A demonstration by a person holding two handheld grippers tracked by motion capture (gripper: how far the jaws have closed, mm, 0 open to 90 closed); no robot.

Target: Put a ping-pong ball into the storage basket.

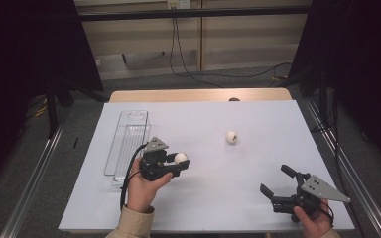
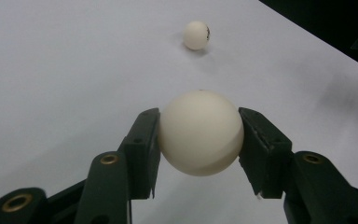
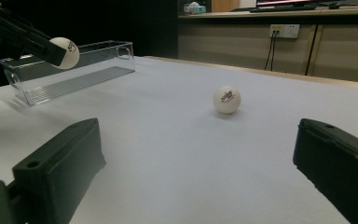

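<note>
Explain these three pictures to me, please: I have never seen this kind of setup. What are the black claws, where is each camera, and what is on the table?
A person holds a handheld two-jaw gripper in each hand. One camera looks down from above; one rides on each gripper, looking along its jaws. The left gripper is closed on a white ball, held just above the white table. The right gripper has its jaws wide apart with nothing between them. A second ball lies loose on the table, and a clear plastic tray sits by the left hand.
</note>
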